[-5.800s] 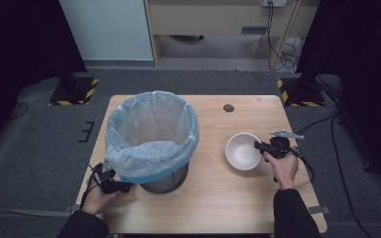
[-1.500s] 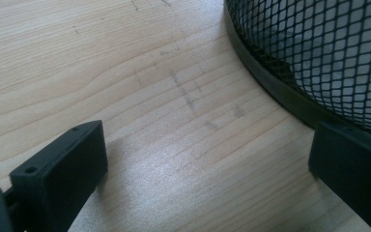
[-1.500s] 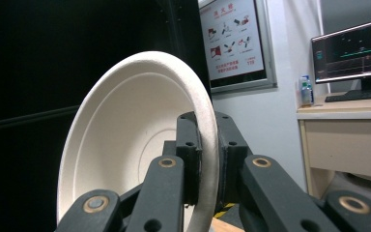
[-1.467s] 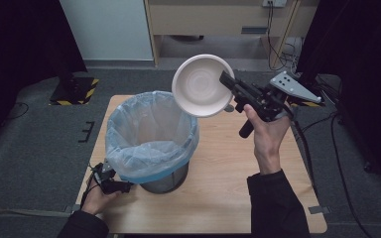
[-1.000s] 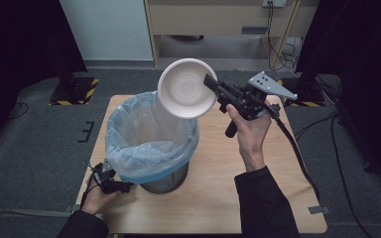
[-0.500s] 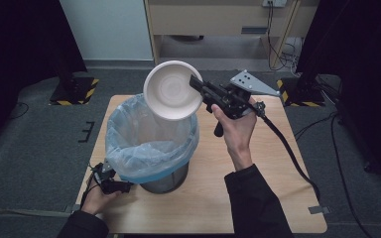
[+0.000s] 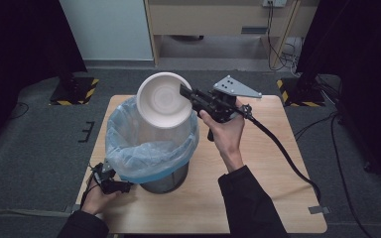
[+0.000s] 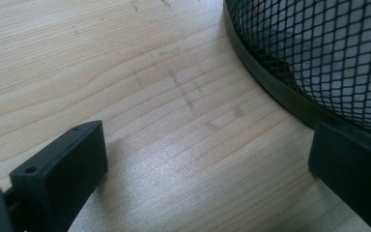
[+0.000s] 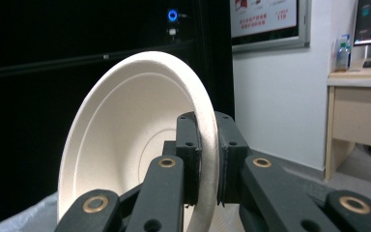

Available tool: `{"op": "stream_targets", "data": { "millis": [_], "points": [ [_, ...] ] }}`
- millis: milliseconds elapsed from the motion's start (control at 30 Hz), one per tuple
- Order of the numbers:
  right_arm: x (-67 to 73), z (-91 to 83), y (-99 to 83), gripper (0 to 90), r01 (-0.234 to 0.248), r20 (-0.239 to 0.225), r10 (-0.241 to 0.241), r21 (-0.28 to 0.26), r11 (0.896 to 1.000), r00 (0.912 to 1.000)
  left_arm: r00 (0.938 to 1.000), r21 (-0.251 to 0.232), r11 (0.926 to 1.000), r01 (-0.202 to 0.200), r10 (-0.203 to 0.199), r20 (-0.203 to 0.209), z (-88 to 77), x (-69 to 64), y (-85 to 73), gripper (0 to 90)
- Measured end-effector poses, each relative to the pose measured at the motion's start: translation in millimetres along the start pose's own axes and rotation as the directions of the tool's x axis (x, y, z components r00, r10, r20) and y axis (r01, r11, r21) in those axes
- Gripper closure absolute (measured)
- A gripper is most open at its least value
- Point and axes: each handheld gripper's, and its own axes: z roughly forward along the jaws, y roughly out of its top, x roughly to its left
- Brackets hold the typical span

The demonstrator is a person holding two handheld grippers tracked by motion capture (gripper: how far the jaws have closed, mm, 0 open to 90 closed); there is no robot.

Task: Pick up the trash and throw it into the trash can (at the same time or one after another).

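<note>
A white bowl (image 7: pixel 164 100) hangs on edge above the far side of the lined bin (image 7: pixel 151 144), its hollow facing the camera. My right gripper (image 7: pixel 188 96) is shut on the bowl's rim; in the right gripper view both pads clamp the rim of the bowl (image 9: pixel 125 145), with my right gripper (image 9: pixel 206 159) rising from below. My left gripper (image 7: pixel 110 182) rests on the table at the bin's near left foot. In the left gripper view my left gripper (image 8: pixel 207 164) stands open over bare wood, one fingertip (image 8: pixel 352 164) beside the bin's black mesh wall (image 8: pixel 328 58).
The wooden table (image 7: pixel 268 178) has free room to the right of the bin. A cable (image 7: pixel 283 153) trails from the right gripper across the table to its right edge. A small dark disc (image 7: pixel 227 105) lies near the far edge. Grey floor surrounds the table.
The right gripper has carried the bowl left and slightly down, from above the table's far right to over the bin's far rim. The left gripper has stayed put.
</note>
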Motion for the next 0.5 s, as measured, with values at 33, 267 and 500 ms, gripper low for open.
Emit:
{"op": "stream_targets", "data": {
  "millis": [33,267,500],
  "points": [
    [0.4,1.6,-1.8,83.1,0.003,0.000,-0.003,0.009,1.000,1.0000,1.0000,0.000,1.0000,0.000,0.000,0.000,0.0,0.0,0.0,0.0],
    [3.3,11.2,-12.9,81.0,0.004,-0.030,-0.002,0.066,0.998,0.9996,1.0000,0.000,1.0000,0.000,0.000,0.000,0.0,0.1,0.0,0.0],
    [2.1,13.4,-12.9,61.2,-0.011,-0.036,0.014,0.071,0.997,0.9993,1.0000,-0.002,1.0000,0.000,0.000,-0.001,0.1,0.0,-0.1,0.0]
  ]
}}
